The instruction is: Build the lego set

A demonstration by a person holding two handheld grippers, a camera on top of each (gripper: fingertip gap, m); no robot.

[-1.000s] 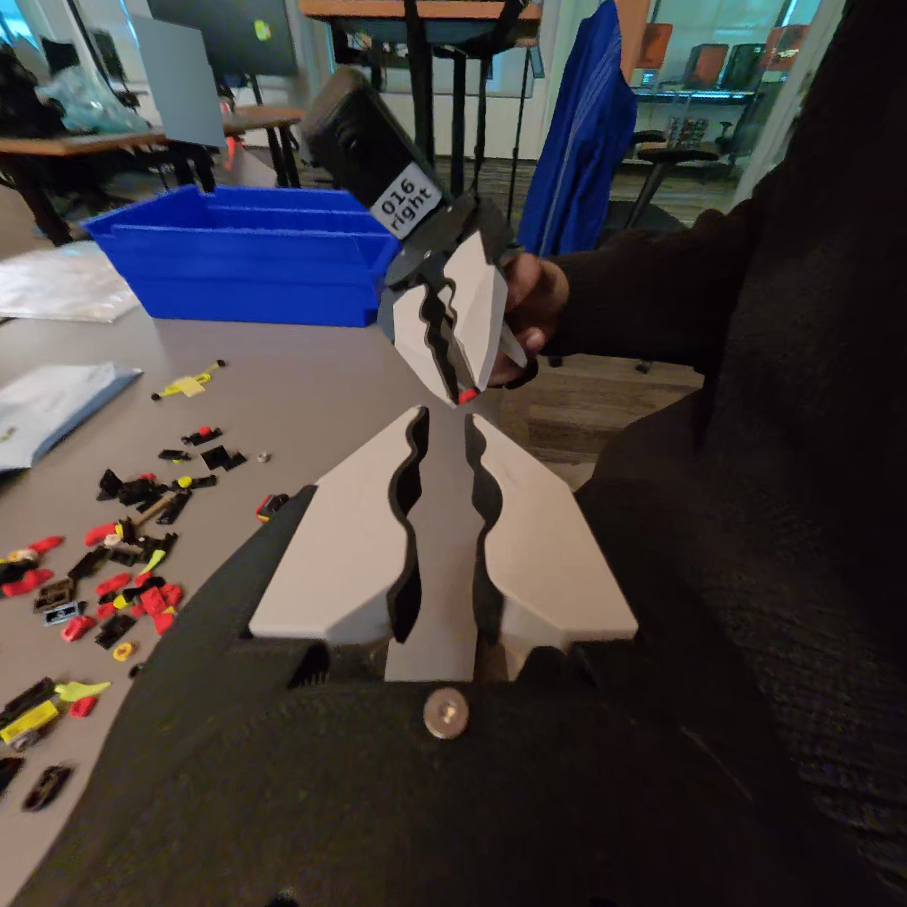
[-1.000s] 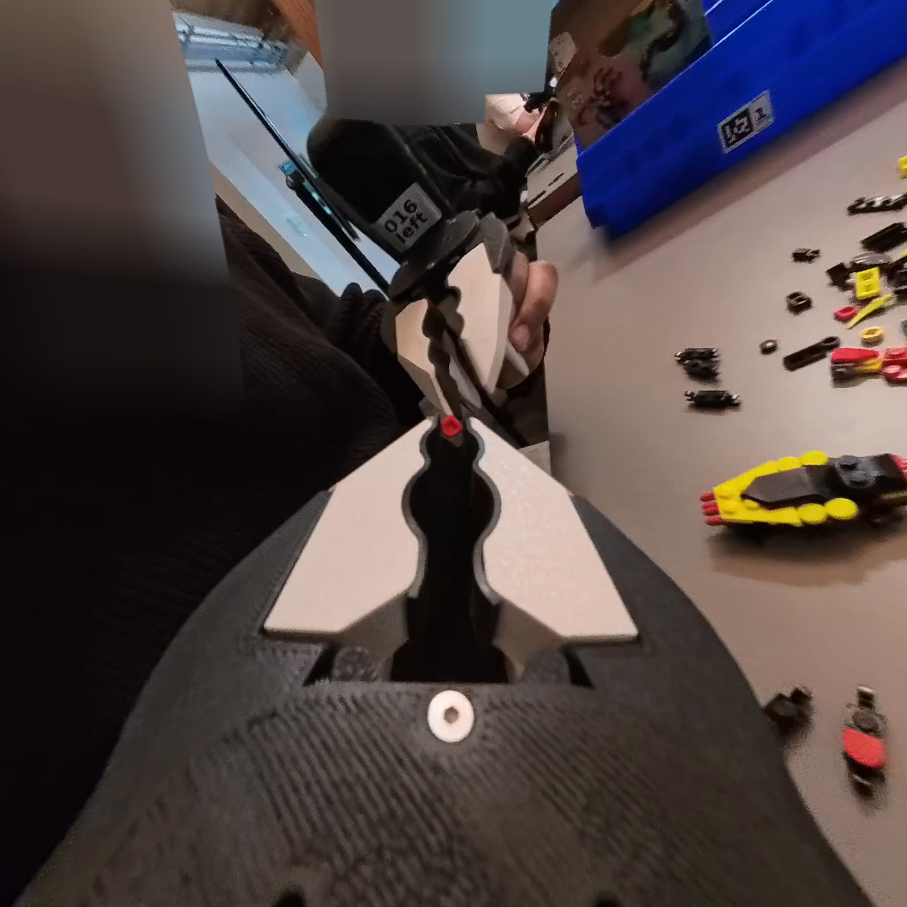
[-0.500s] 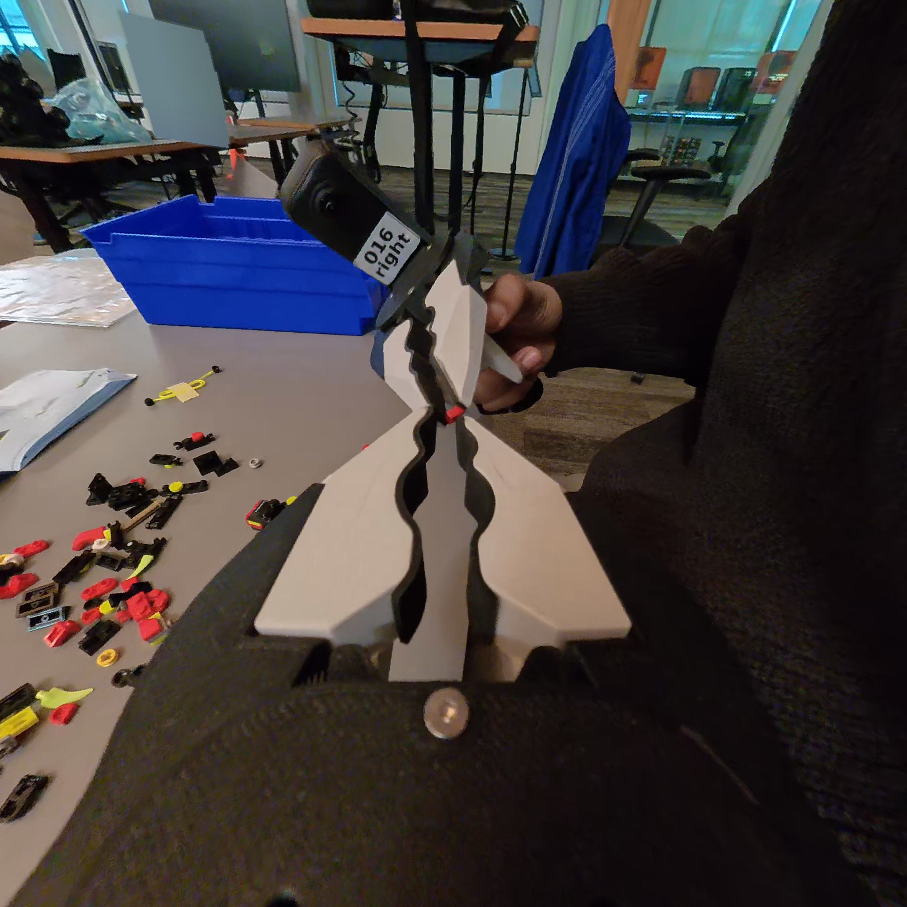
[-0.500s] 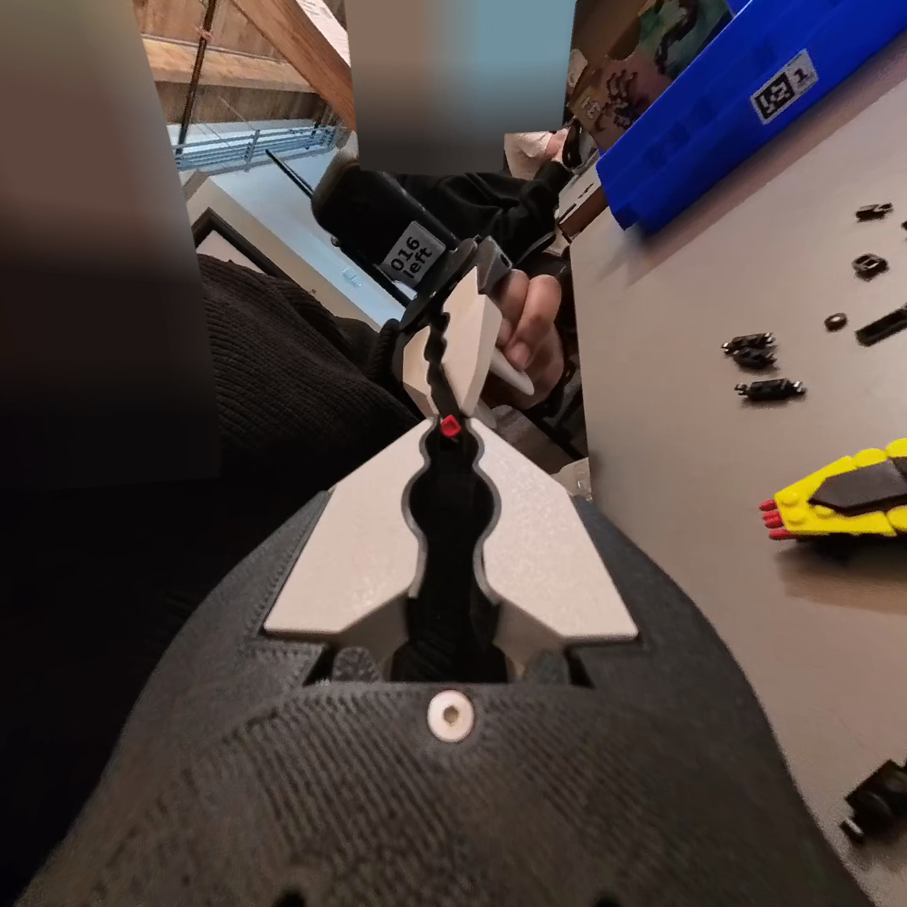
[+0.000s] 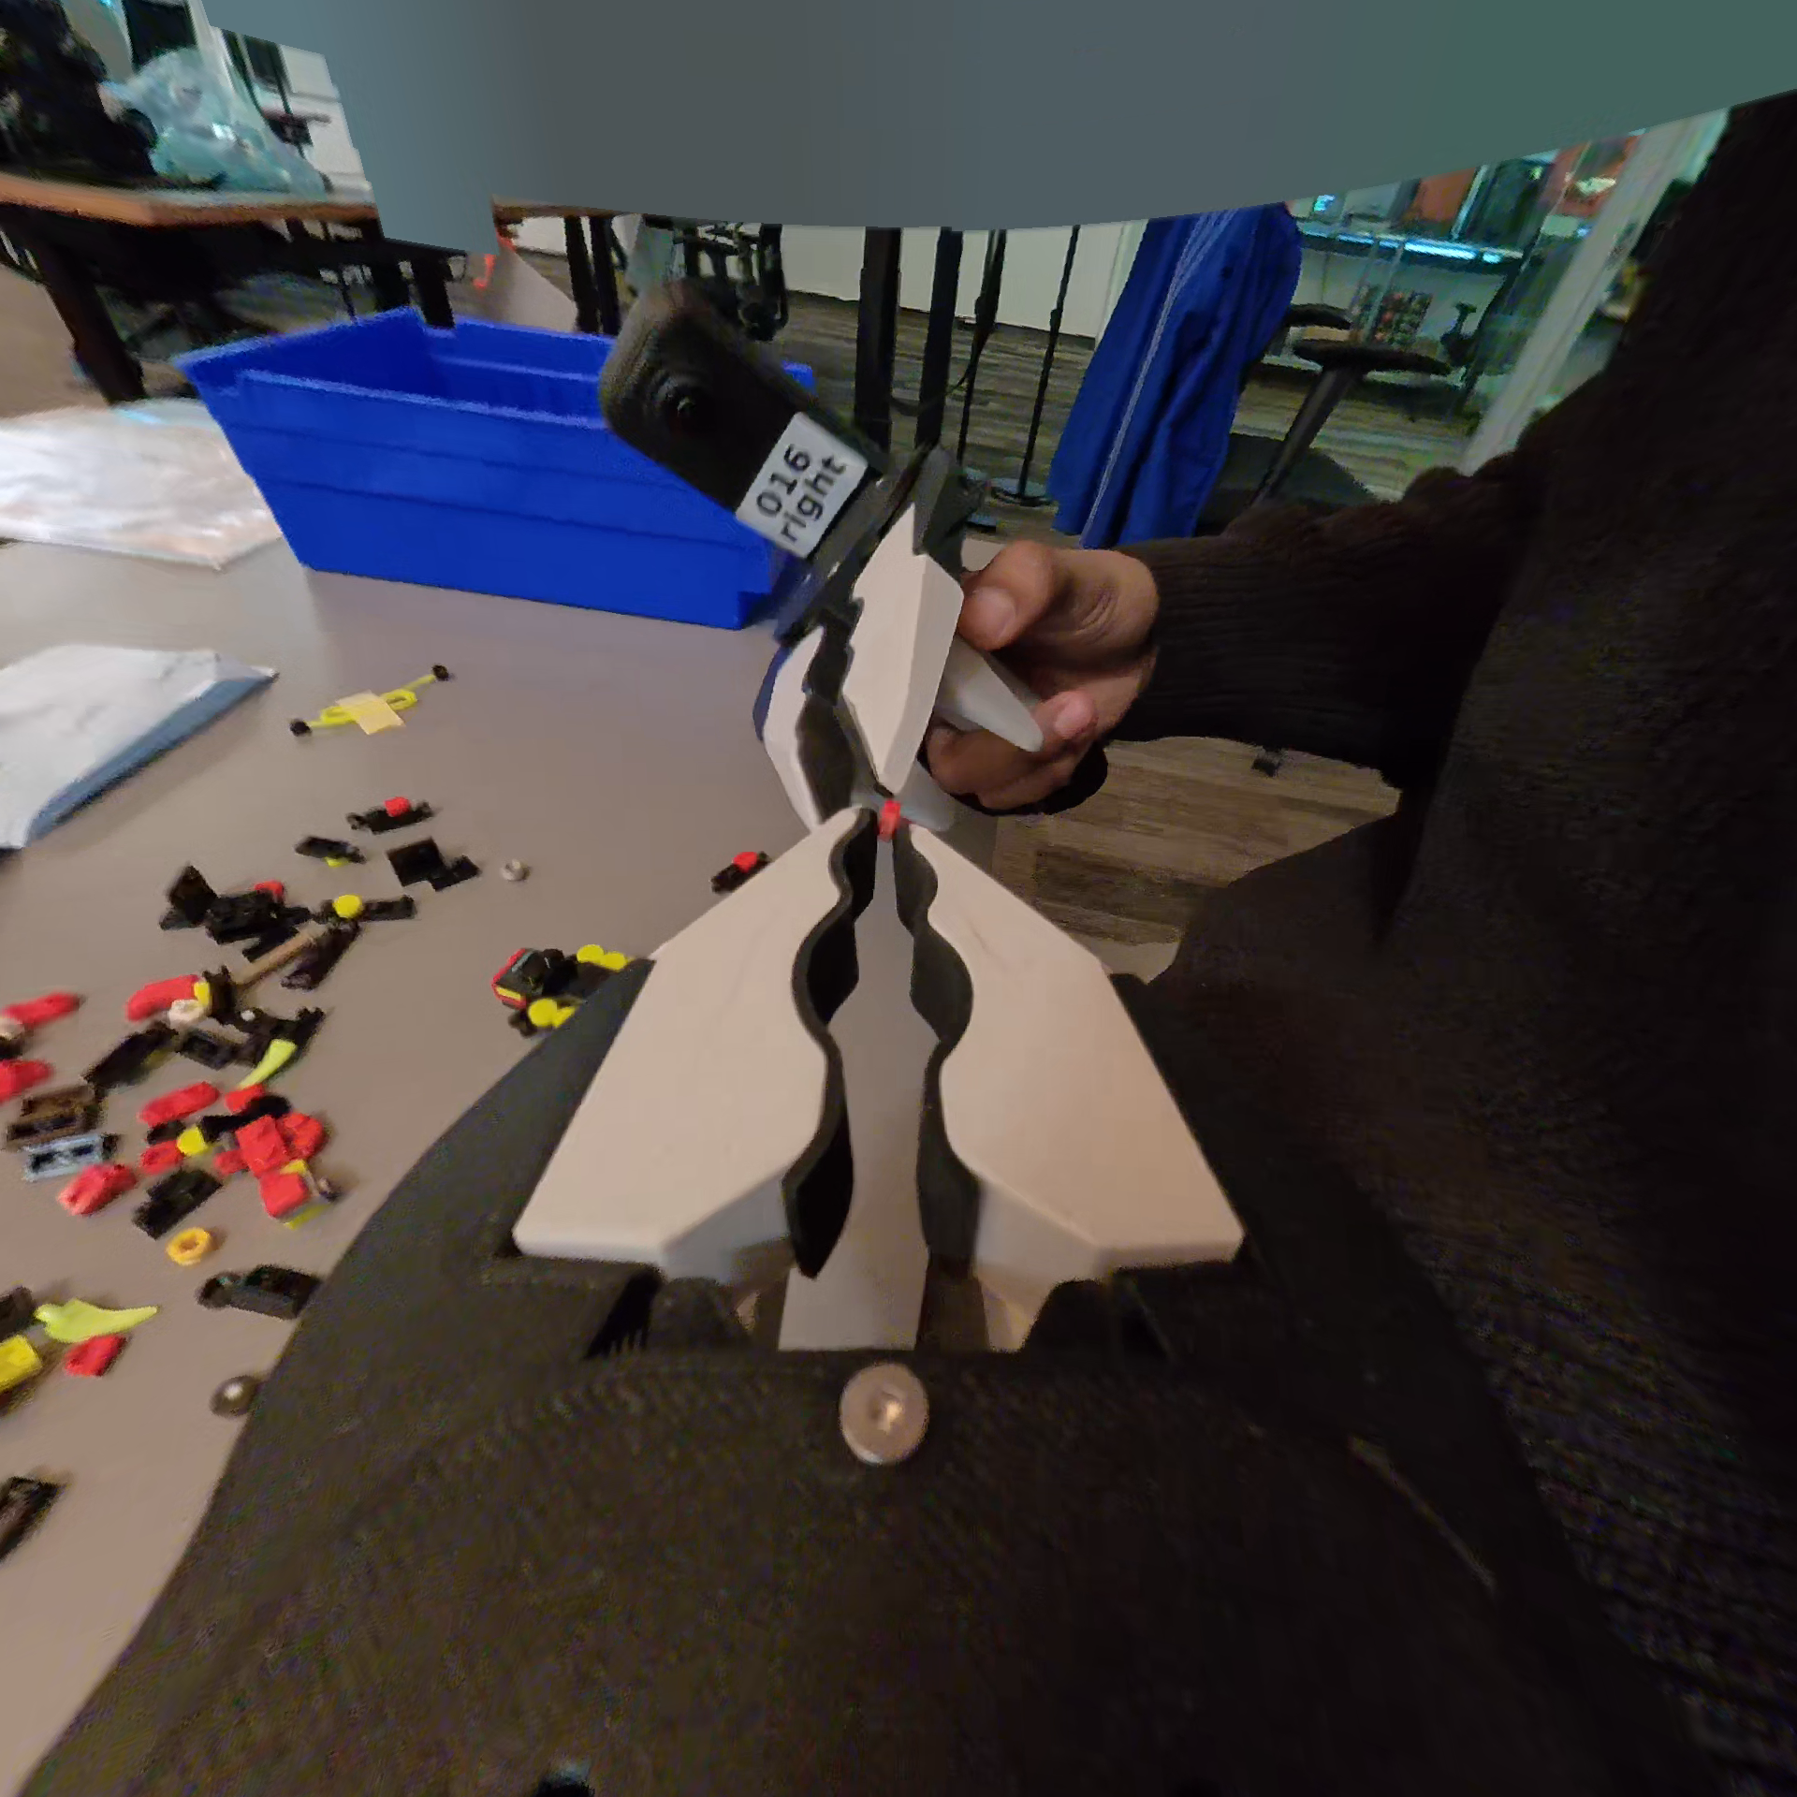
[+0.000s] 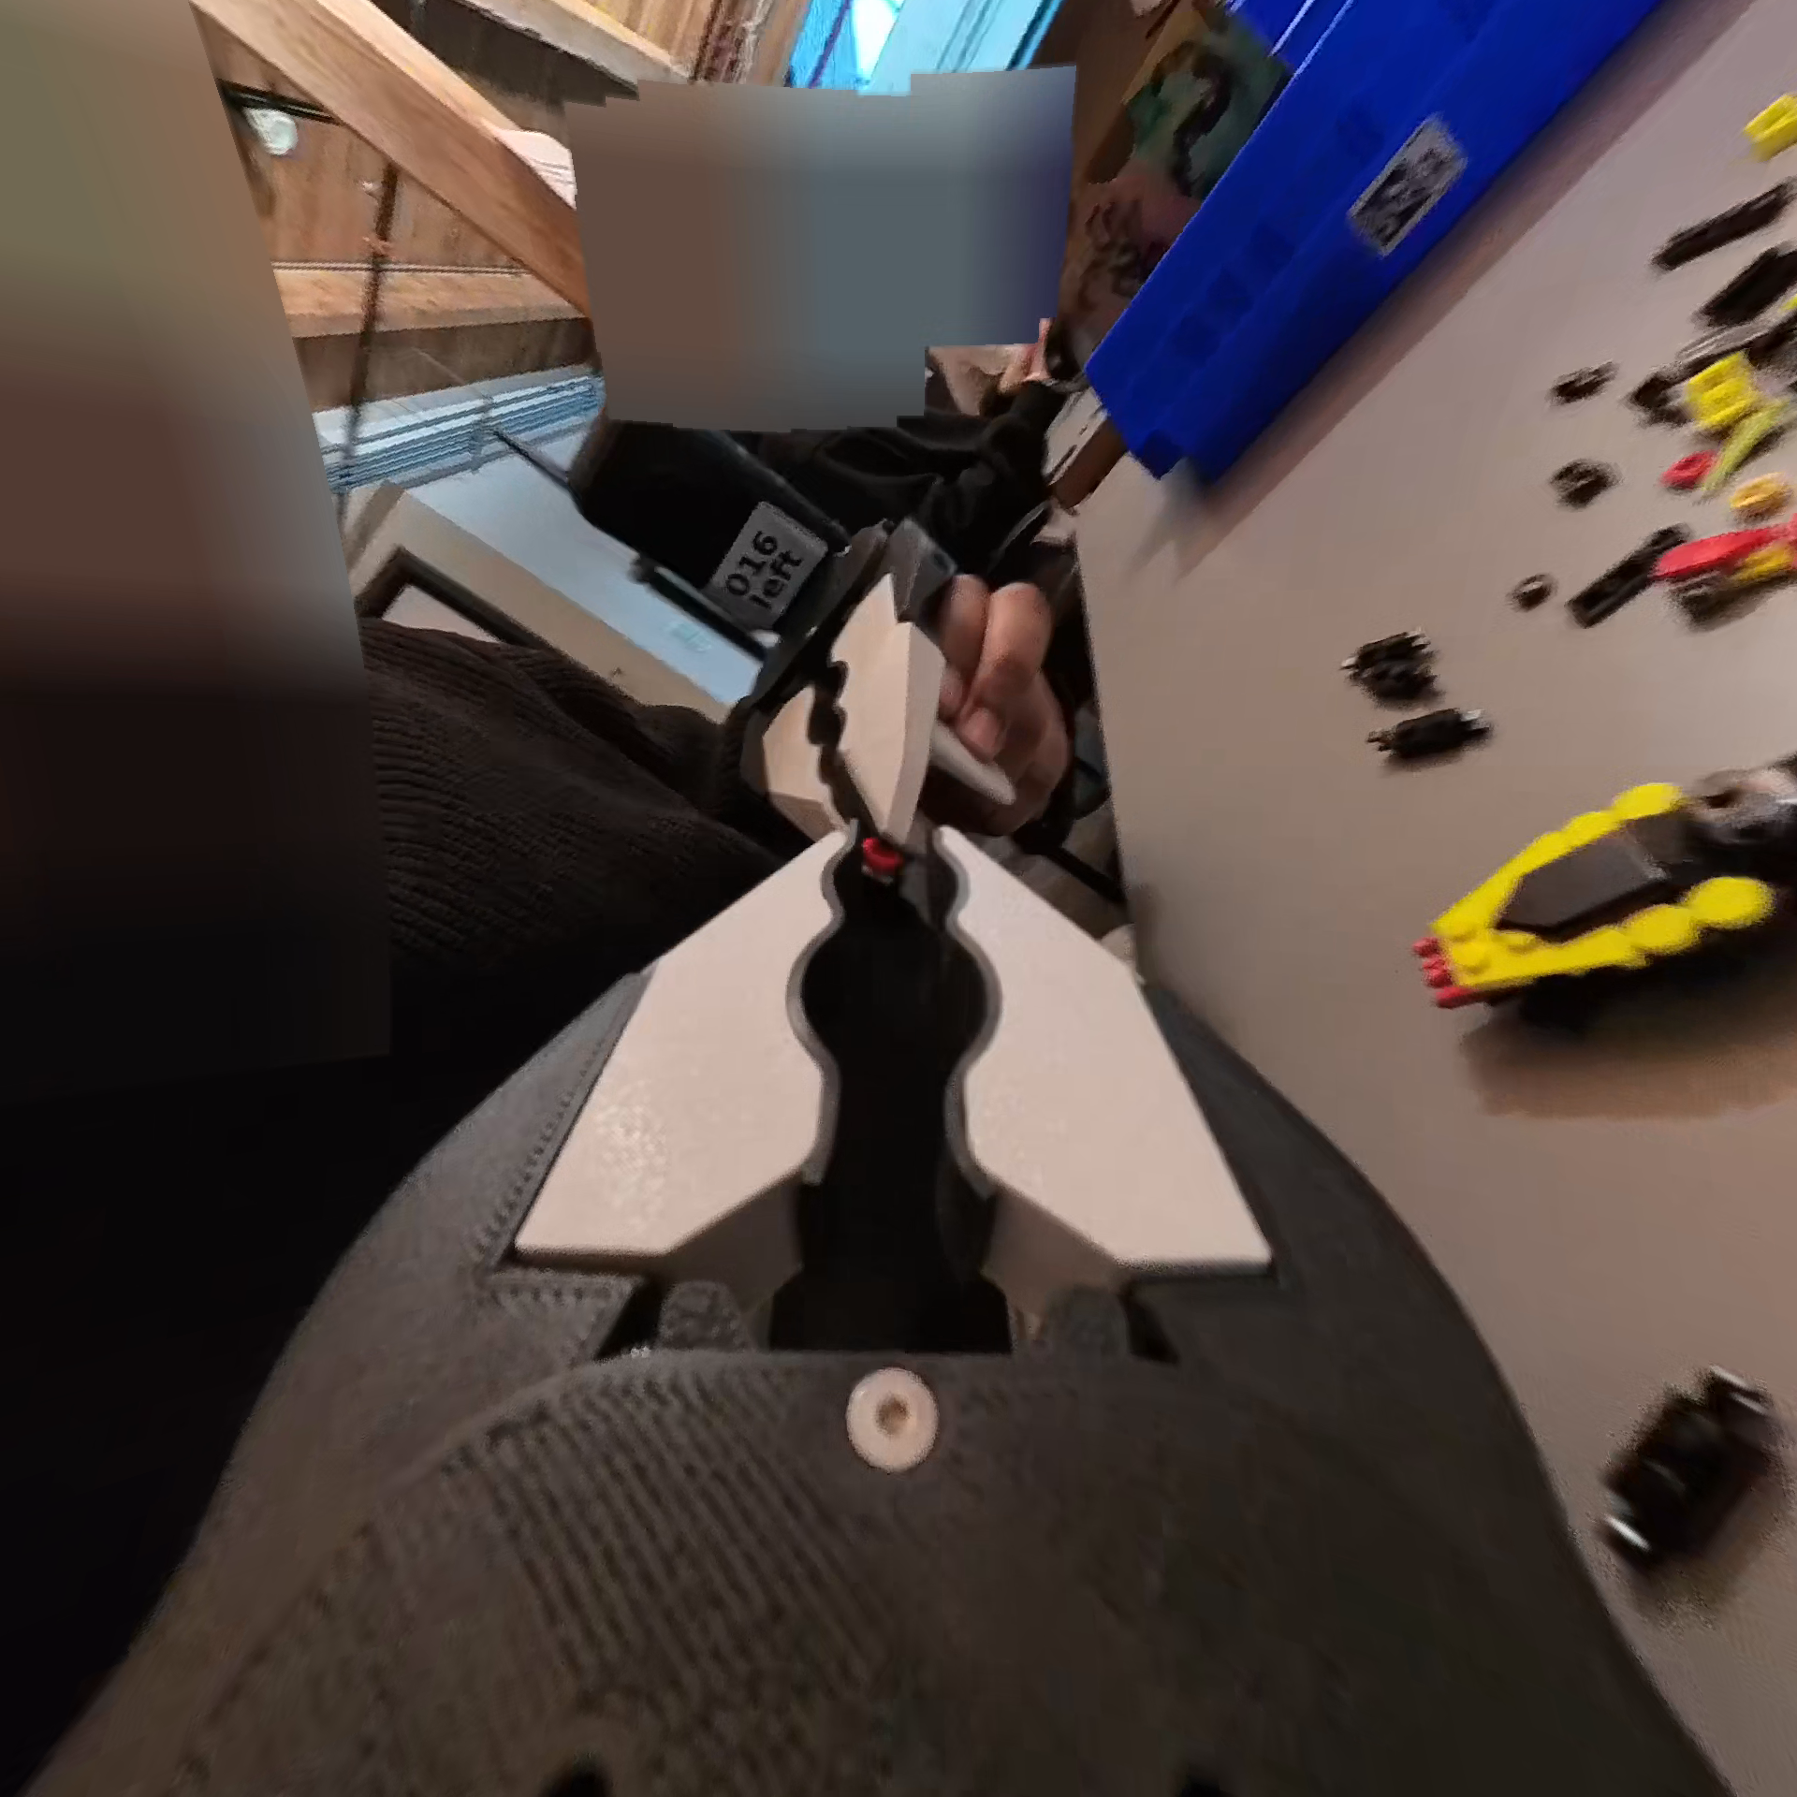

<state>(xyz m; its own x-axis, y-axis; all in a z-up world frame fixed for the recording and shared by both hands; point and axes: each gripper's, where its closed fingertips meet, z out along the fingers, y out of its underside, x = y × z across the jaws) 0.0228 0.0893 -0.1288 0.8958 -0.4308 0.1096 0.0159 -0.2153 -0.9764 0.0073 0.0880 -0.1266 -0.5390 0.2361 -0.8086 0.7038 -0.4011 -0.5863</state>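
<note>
The left gripper [image 5: 883, 844] and right gripper [image 6: 887, 856] met tip to tip above the grey table's [image 5: 583, 700] edge, a tiny red brick [image 5: 888, 820] between them; the left's tips looked closed on it, while the right's stood slightly parted around it, so whether they still pressed it I could not tell; loose red, black and yellow pieces [image 5: 224, 1118] lay near a blue bin [image 5: 486, 486], and a yellow and black model [image 6: 1604, 914] sat apart

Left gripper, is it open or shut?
Shut. The left gripper has its fingertips pinched on a tiny red piece; the right wrist view shows its fingers together too.
</note>
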